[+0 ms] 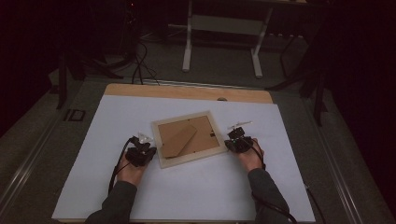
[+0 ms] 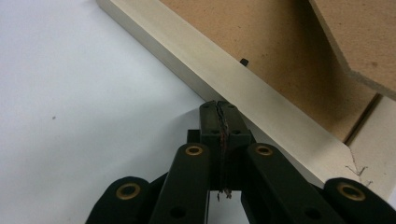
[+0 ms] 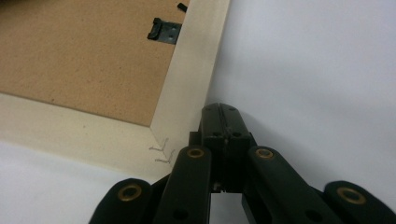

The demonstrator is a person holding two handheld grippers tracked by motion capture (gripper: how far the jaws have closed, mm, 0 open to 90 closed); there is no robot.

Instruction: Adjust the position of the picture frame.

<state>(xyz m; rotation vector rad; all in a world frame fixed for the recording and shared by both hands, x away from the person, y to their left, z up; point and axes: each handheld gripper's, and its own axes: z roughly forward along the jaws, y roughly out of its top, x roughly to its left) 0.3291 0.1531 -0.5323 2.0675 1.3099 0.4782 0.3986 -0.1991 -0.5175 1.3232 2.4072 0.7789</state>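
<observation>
Left gripper (image 2: 219, 108): jaws pressed together on nothing, tips touching the outer edge of the pale wooden picture frame (image 2: 261, 100).
Right gripper (image 3: 219, 112): jaws together, empty, tips just beside the frame's opposite side near a stapled corner.
Frame: face down at centre of the high view, brown fibreboard backing (image 1: 187, 135) with its folding stand (image 1: 179, 140) up.
Progress: judged early; backing in place, small black metal clip (image 3: 163, 30) unturned.
Surroundings: white table sheet (image 1: 116, 186); nothing blocks either side.

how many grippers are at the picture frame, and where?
2. The left gripper sits at the picture frame's left edge near its front corner; the right gripper at its right edge. Both have jaws shut, holding nothing.
</observation>
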